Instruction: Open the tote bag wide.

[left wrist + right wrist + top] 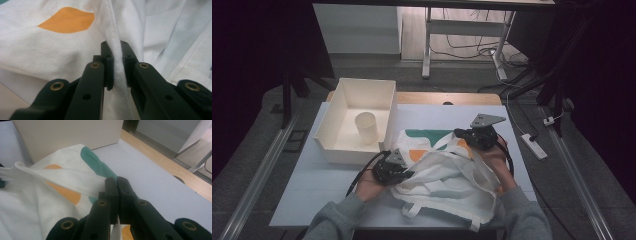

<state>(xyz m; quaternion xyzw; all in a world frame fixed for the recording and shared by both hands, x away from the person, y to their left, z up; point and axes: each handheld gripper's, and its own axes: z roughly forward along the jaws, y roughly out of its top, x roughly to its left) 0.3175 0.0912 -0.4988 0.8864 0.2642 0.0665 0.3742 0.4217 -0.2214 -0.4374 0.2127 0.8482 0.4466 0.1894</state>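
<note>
A white cloth tote bag with green and orange patches lies crumpled on the pale table. My left gripper is at the bag's left side, shut on a stitched hem of the bag; in the left gripper view the white seam runs between the pads. My right gripper is at the bag's upper right, shut on the bag's white strap, which stretches away to the left in the right gripper view. The green patch lies just beyond my right gripper.
A white open box stands at the table's back left with a pale cup upright inside it. A wooden strip edges the table's far side. A power strip lies on the floor to the right.
</note>
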